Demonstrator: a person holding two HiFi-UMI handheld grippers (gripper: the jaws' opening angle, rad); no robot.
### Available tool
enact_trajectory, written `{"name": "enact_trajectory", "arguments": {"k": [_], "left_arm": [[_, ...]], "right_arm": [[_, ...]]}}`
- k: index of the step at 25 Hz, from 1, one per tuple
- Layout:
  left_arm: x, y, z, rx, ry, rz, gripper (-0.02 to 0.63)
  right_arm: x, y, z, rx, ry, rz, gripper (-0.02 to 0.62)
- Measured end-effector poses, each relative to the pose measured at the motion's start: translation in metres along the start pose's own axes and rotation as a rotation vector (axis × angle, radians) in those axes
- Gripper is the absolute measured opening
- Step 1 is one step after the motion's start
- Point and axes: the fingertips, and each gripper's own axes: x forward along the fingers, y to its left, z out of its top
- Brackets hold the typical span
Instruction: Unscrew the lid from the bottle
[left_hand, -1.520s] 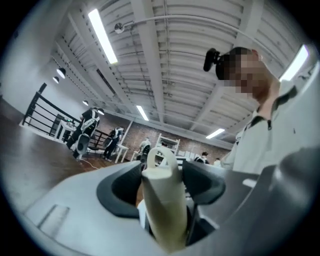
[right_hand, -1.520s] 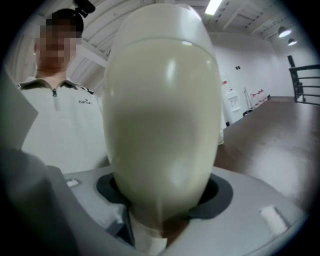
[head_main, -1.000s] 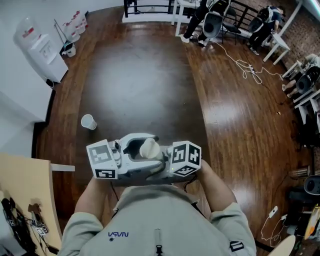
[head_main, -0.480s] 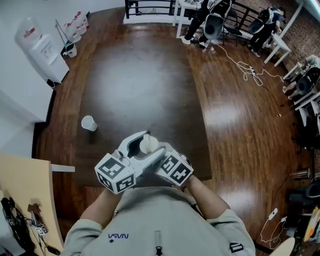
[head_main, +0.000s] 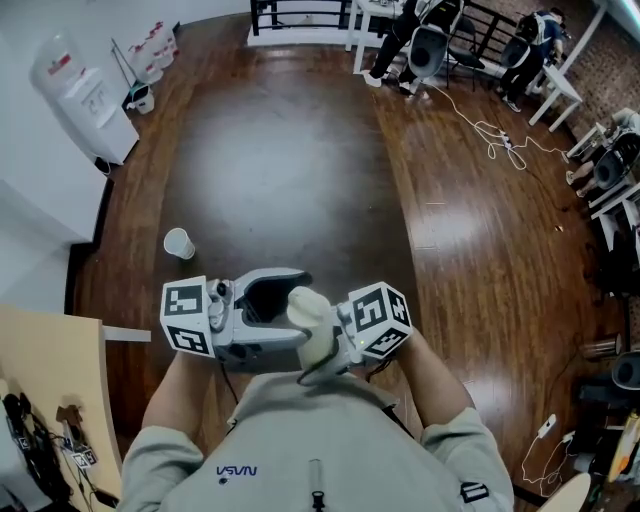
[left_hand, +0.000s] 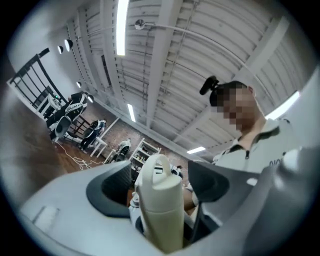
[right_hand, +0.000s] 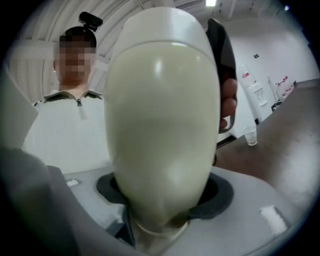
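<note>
Your left claw (left_hand: 160, 182) is clenched on the bottle (head_main: 310, 322). Its dark pads press against either side of the cream body, and in the left gripper view the lid (left_hand: 158, 172), with its loop, stands clear beyond them. Your right claw (right_hand: 162, 197) grasps the same bottle at the end closest to its own camera. There the bottle narrows between the pads, then swells to fill most of the right gripper view. In the head view you hold the pair close to your chest, just above the near edge of the worktop (head_main: 280, 170), with the claws facing each other and the bottle slanted between them.

I judge the job unfinished. The lid sits square on the bottle, and no gap or thread shows at the seam. I cannot tell whether it has been loosened at all. The right gripper view does not show plainly which end that claw has, so it is unclear which claw should do the turning. What is left is to turn the lid until it frees, then lift it away.

Farther out, a cup (head_main: 179, 243) stands alone at the left of the worktop, well apart from your claws. Beyond it, a water dispenser (head_main: 85, 100) stands by the wall at the far left, and seated people (head_main: 530, 45) are at the far right.
</note>
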Motion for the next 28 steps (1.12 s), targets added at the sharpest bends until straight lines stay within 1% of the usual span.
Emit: {"name": "enact_trajectory", "arguments": {"k": [2,4,6,7,8,10,12,14,15,17,20,21,23,25,26,28], "left_arm": [[0.004,-0.004,-0.003,0.009,0.028,-0.033,0.343],[0.008,-0.009,-0.006,0.020,0.056,-0.068,0.342],[0.008,-0.012,-0.009,0.041,0.080,-0.077,0.340],[0.008,-0.012,-0.011,0.054,0.090,-0.068,0.326],[0.007,-0.011,-0.012,0.065,0.096,-0.055,0.290],[0.010,-0.008,-0.013,0.082,0.096,-0.025,0.291],[0.012,-0.004,-0.012,0.105,0.093,0.015,0.293],[0.012,0.002,-0.010,0.146,0.097,0.080,0.293],[0.012,0.007,-0.008,0.175,0.102,0.128,0.293],[0.013,0.020,-0.007,0.245,0.118,0.257,0.293],[0.012,0.038,-0.009,0.353,0.148,0.472,0.291],[0.010,0.042,-0.010,0.368,0.146,0.533,0.291],[0.004,0.048,-0.010,0.367,0.126,0.643,0.291],[0.000,0.055,-0.012,0.356,0.100,0.722,0.290],[-0.002,0.058,-0.015,0.341,0.093,0.746,0.288],[-0.005,0.063,-0.021,0.306,0.088,0.760,0.288]], "right_arm": [[0.002,0.007,0.000,0.000,0.017,0.041,0.299],[0.004,0.008,0.001,0.000,0.031,0.051,0.299],[0.008,0.005,0.003,-0.001,0.042,0.045,0.299],[0.010,0.003,0.003,-0.005,0.048,0.035,0.299],[0.011,0.000,0.003,-0.010,0.052,0.020,0.299],[0.009,-0.005,0.001,-0.022,0.058,-0.024,0.299],[0.005,-0.014,0.001,-0.035,0.060,-0.089,0.299],[0.001,-0.030,0.001,-0.058,0.066,-0.201,0.299],[-0.003,-0.041,0.001,-0.072,0.071,-0.279,0.299],[-0.015,-0.068,0.000,-0.096,0.077,-0.474,0.299],[-0.036,-0.104,0.001,-0.128,0.069,-0.796,0.299],[-0.042,-0.113,0.003,-0.138,0.067,-0.892,0.299],[-0.053,-0.126,0.005,-0.158,0.076,-1.061,0.299],[-0.063,-0.135,0.003,-0.160,0.089,-1.181,0.299],[-0.066,-0.138,0.000,-0.150,0.093,-1.213,0.299],[-0.064,-0.140,-0.007,-0.125,0.095,-1.223,0.299]]}}
